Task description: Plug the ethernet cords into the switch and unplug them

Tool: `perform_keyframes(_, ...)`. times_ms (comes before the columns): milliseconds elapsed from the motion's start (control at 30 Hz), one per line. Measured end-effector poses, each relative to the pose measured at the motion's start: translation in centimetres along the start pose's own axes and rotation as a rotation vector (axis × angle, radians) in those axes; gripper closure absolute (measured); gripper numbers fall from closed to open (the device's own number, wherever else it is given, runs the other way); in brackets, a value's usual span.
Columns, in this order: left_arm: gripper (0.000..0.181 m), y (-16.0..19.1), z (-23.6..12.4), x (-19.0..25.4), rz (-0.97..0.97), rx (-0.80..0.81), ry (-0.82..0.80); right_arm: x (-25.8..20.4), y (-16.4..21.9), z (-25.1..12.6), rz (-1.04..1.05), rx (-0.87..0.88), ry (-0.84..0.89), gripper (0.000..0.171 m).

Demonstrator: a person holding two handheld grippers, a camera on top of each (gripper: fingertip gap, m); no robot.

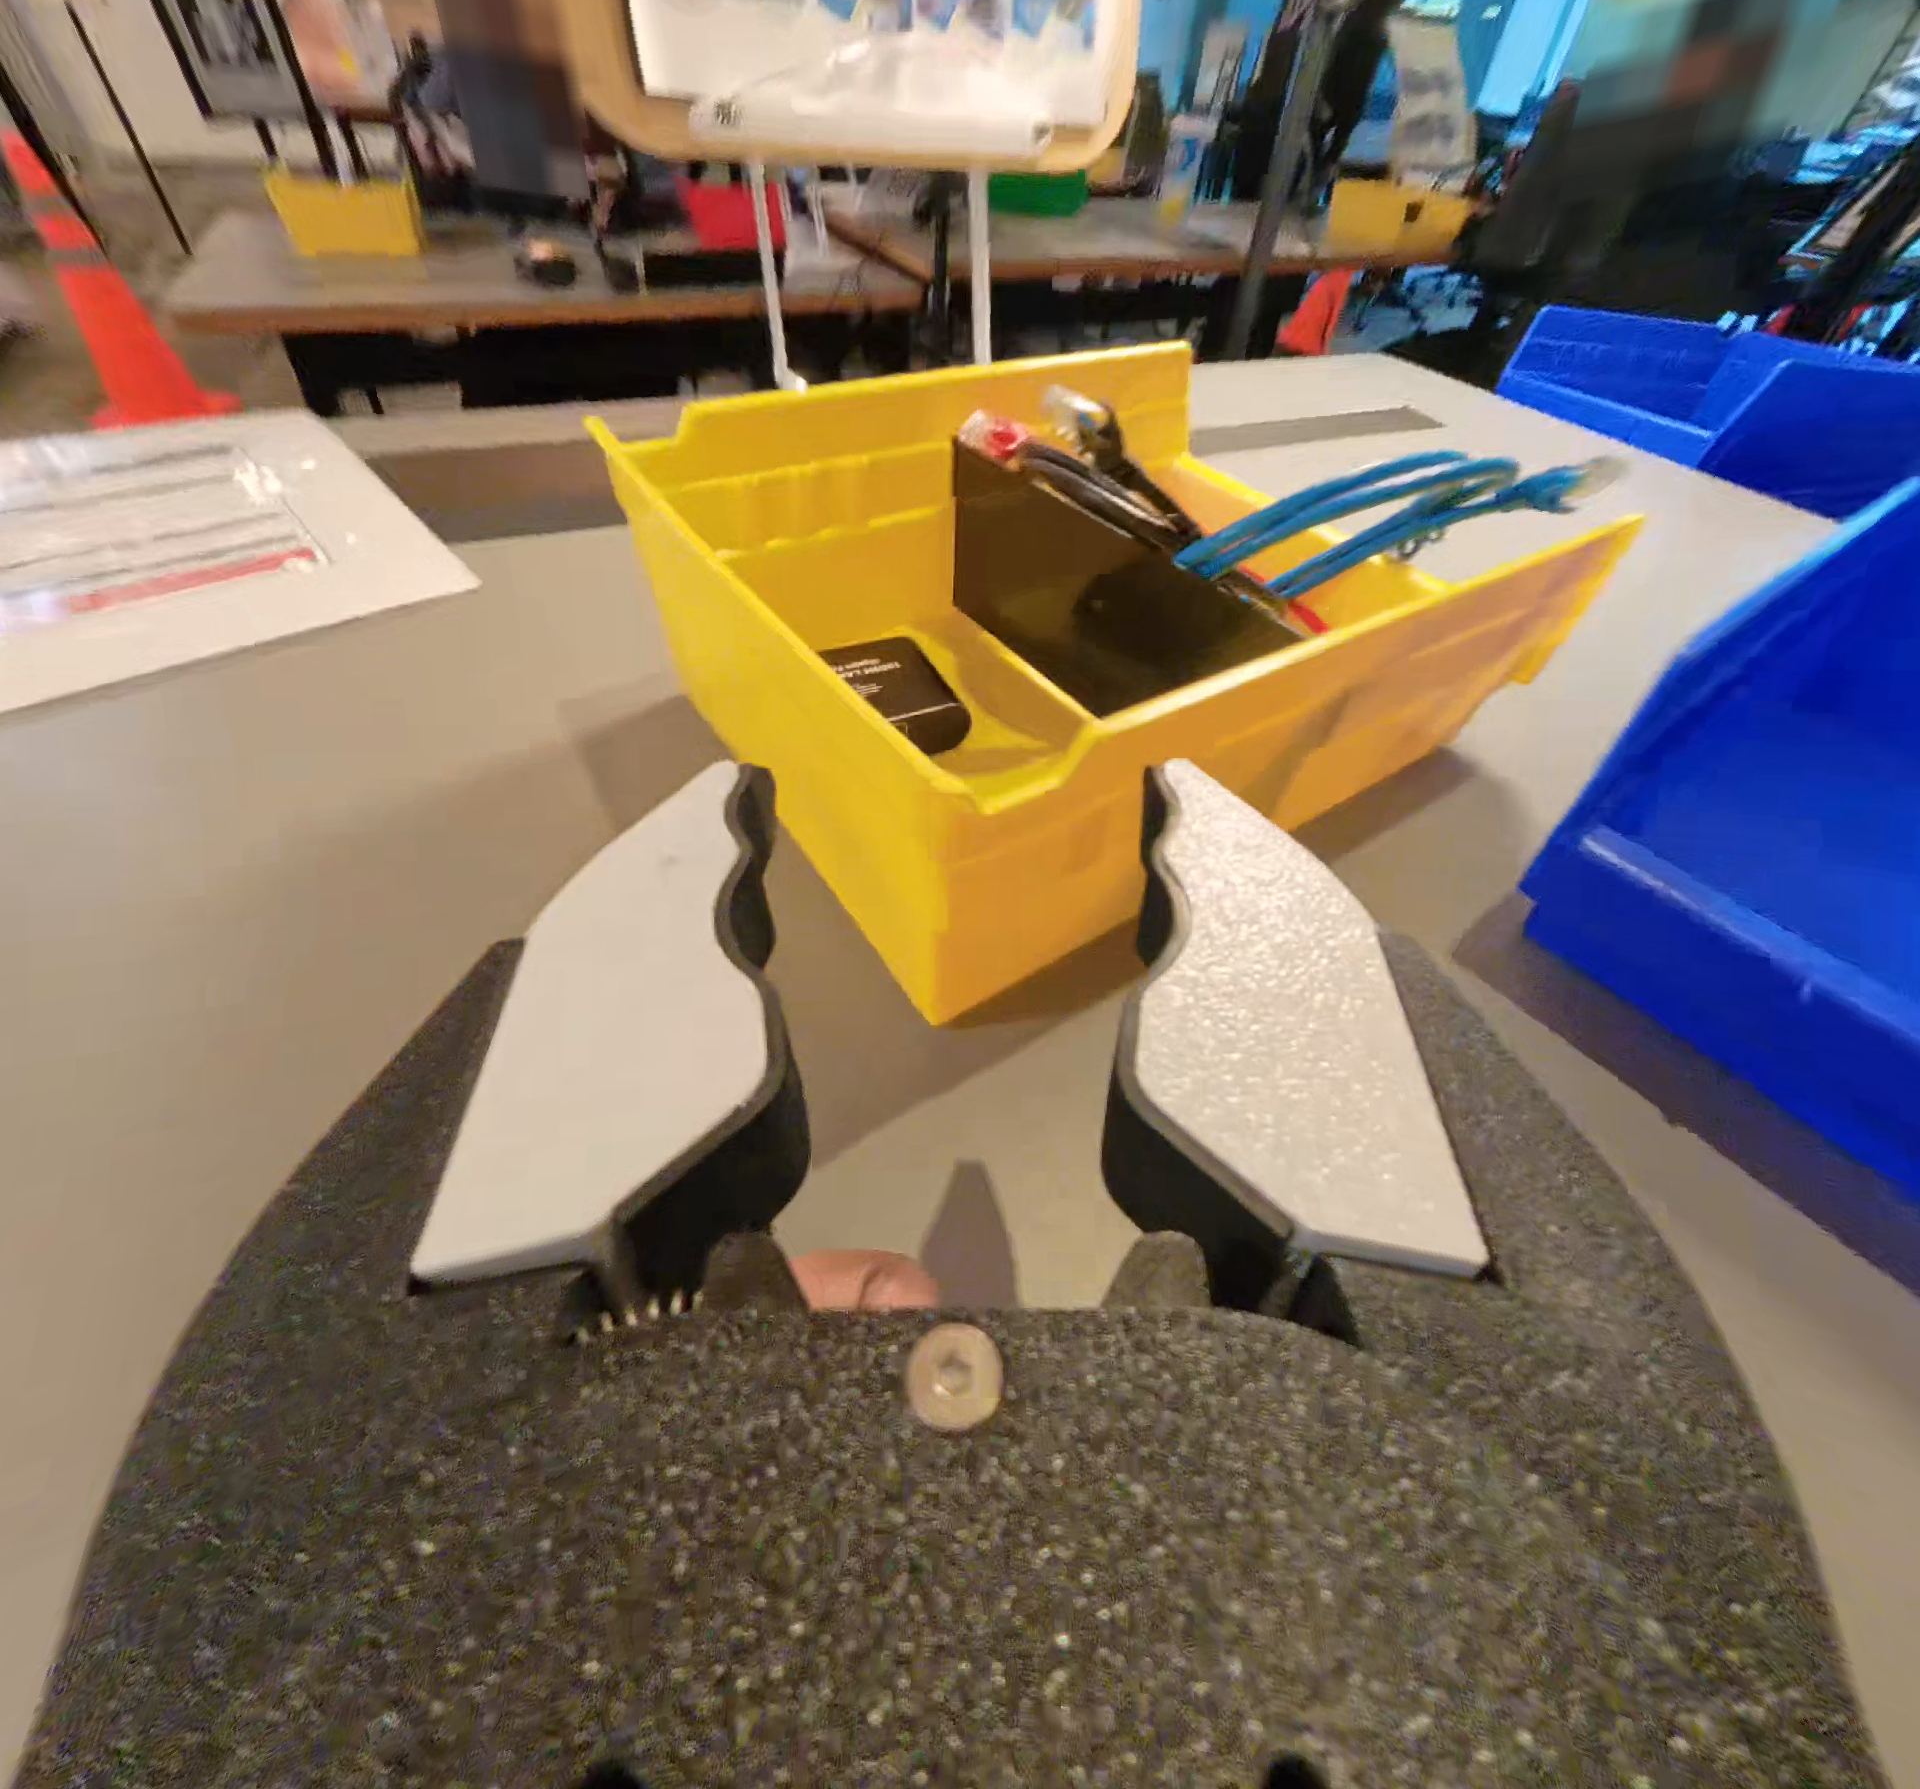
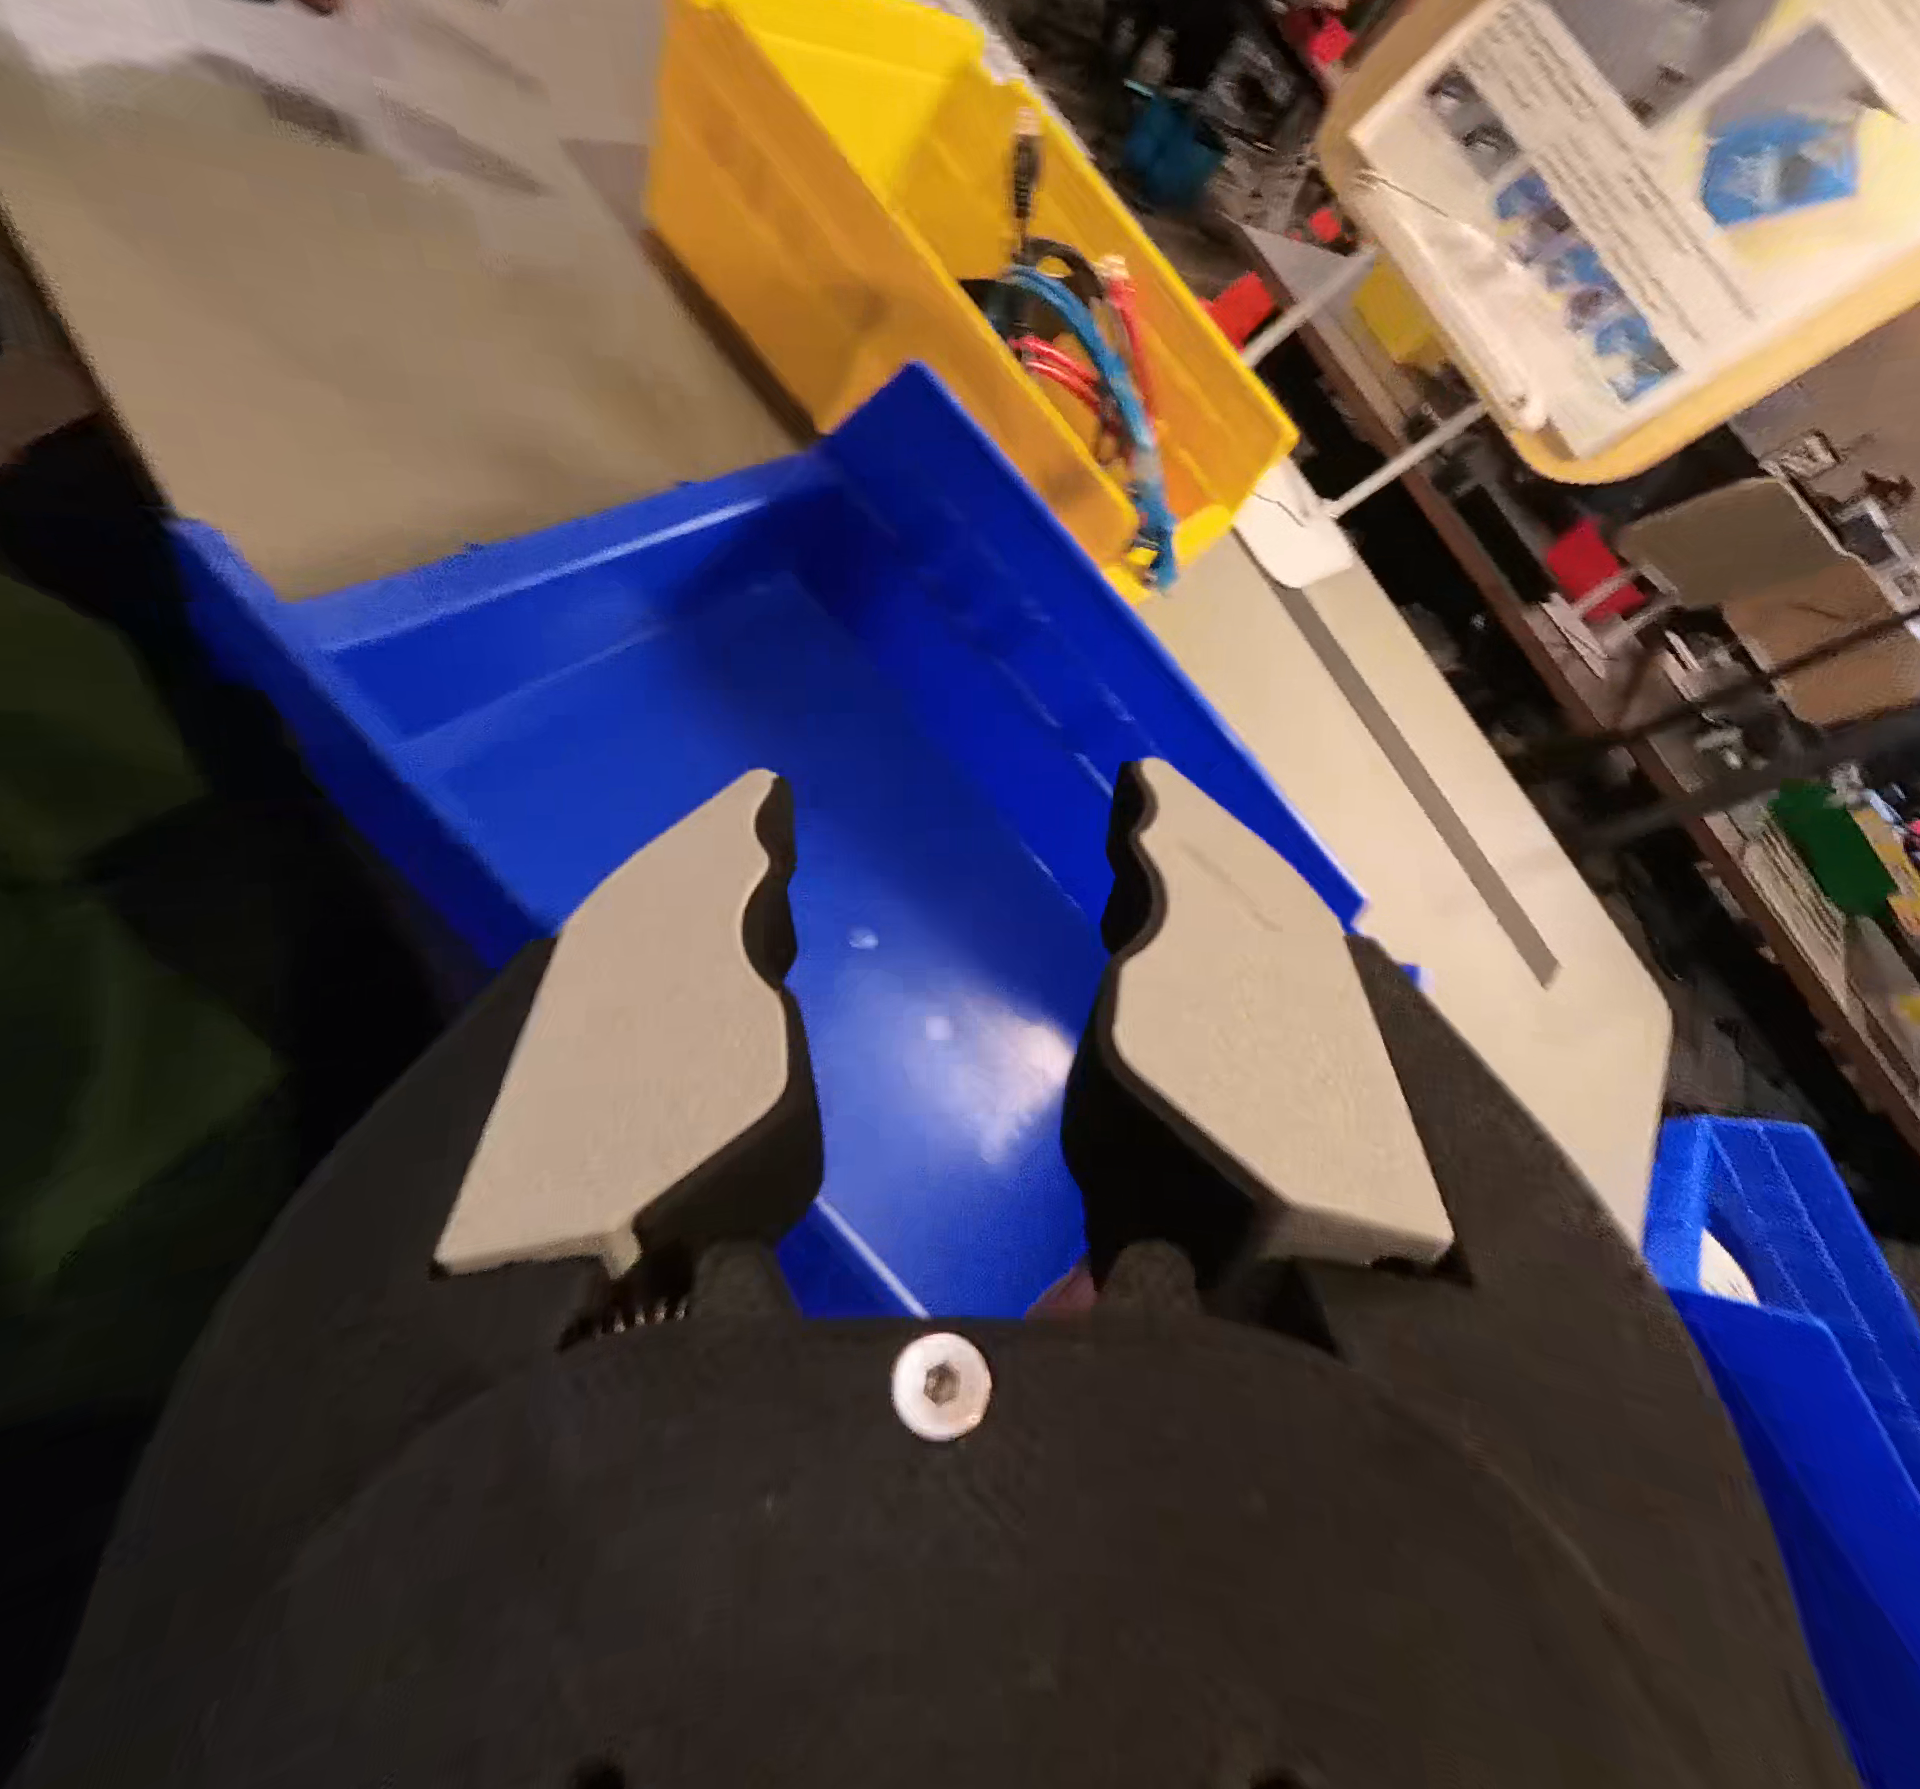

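Both tools are empty, jaws spread: the left gripper (image 1: 956, 794) hovers just short of the yellow bin (image 1: 1039, 866) near the table's (image 1: 312, 908) middle, the right gripper (image 2: 945, 804) over an empty blue bin (image 2: 644, 638) beside it. The switch (image 1: 1081, 586) (a black box leaning in the bin's right compartment) sits under the blue ethernet cords (image 1: 1371, 513), all apparently unplugged. A sensible start is lifting the switch onto bare table, ports facing out, before pinching a plug squarely behind its clip.

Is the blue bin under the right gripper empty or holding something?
Empty as far as visible: the blue bin shows bare floor between the open right gripper fingers.
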State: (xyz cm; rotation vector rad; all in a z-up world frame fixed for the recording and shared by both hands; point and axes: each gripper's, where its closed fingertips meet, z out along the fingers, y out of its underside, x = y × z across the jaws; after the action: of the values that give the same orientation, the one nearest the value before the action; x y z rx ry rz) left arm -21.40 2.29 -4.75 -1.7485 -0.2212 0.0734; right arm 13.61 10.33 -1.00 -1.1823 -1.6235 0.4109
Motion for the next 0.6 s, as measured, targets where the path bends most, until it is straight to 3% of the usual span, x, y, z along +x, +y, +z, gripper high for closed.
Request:
perform_keyframes(67,0.113,-1.0,1.1,-0.8,-0.088,-0.036,0.003,-1.8,-0.6,0.6,-0.024,0.002,-0.032,0.112)
perform_keyframes(167,0.139,-1.4,3.0,-2.3,-0.177,-0.130,0.002,-2.9,-1.5,1.1,-0.037,0.020,-0.041,0.114)
perform_keyframes(267,0.148,0.9,4.4,-2.1,-0.115,-0.313,0.099,-4.1,-2.0,1.8,-0.040,0.038,-0.083,0.114)
perform_keyframes(367,0.162,0.9,4.1,-4.2,-0.070,-0.315,0.091,-4.6,-2.0,2.1,-0.051,0.057,-0.111,0.114)
perform_keyframes(500,0.155,0.6,2.1,-10.4,0.083,-0.346,-0.070,-4.4,-1.6,2.3,-0.042,0.071,-0.145,0.109)
perform_keyframes(600,0.149,-0.1,-0.8,-16.3,0.237,-0.381,-0.350,-3.1,-0.6,2.6,-0.037,0.055,-0.103,0.111)
